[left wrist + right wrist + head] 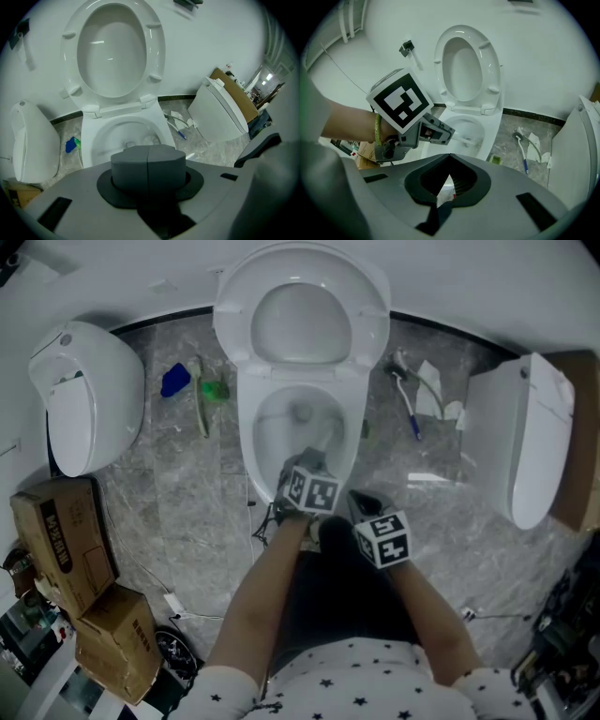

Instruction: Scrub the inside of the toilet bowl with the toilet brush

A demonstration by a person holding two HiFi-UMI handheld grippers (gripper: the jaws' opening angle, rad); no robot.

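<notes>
Left gripper (312,465) clenched on toilet brush (468,139), brush head down inside toilet bowl (286,427). Seat (300,320) raised against white wall. Right gripper (364,502) released, jaws apart, near bowl's front. Grey marble floor (187,502). Spare toilet (89,395) and cardboard boxes (66,540) at left.

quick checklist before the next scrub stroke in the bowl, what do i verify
1. Seat raised: ok, the toilet seat stands up against the wall.
2. Grip: ok, the left gripper is shut on the toilet brush.
3. Brush head inside the toilet bowl: ok.
4. Right gripper out of the way: ok, open, empty, outside the rim.
5. Bristles pressed on the porcelain: cannot tell.
</notes>
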